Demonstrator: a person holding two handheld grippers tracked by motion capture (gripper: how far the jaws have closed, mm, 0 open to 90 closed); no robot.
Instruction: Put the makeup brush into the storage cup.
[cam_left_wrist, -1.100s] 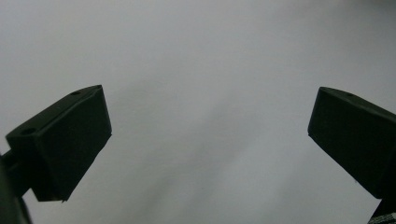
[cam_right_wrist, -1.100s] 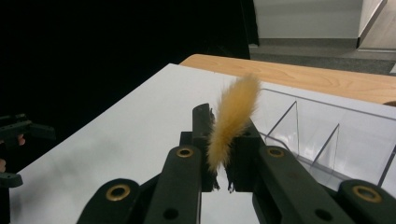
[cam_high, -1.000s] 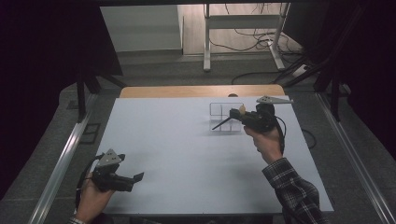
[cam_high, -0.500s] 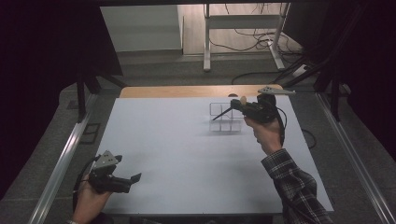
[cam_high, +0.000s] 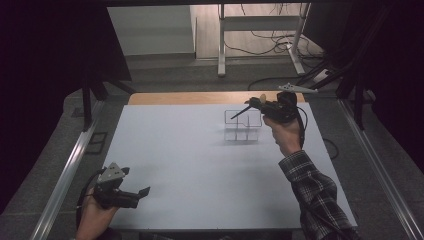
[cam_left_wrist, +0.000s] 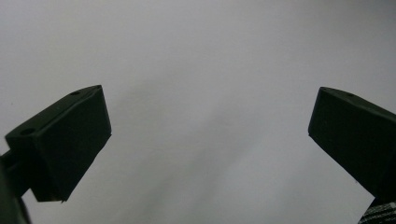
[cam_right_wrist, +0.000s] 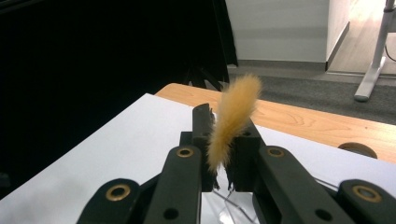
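My right gripper (cam_high: 257, 103) is raised over the far right of the white table (cam_high: 200, 165) and is shut on a brush (cam_high: 239, 113). The brush's thin dark handle slants down-left above a clear compartmented organizer (cam_high: 242, 125). In the right gripper view the brush's tan bristle tuft (cam_right_wrist: 236, 107) sticks up between the shut jaws of the right gripper (cam_right_wrist: 222, 135), with a corner of the clear organizer (cam_right_wrist: 233, 205) below. My left gripper (cam_high: 142, 192) lies low at the near left corner, open. In its own view the left gripper (cam_left_wrist: 210, 109) has its jaws wide apart over bare tabletop.
A wooden strip (cam_high: 190, 98) runs along the table's far edge. Metal rails (cam_high: 65, 170) flank both sides of the table. White desk legs (cam_high: 220, 45) and cables stand on the floor beyond. A plaid sleeve (cam_high: 315, 195) reaches in from the bottom right.
The right gripper has lifted and moved farther back with the brush, now above the organizer's far side. The left gripper has barely shifted.
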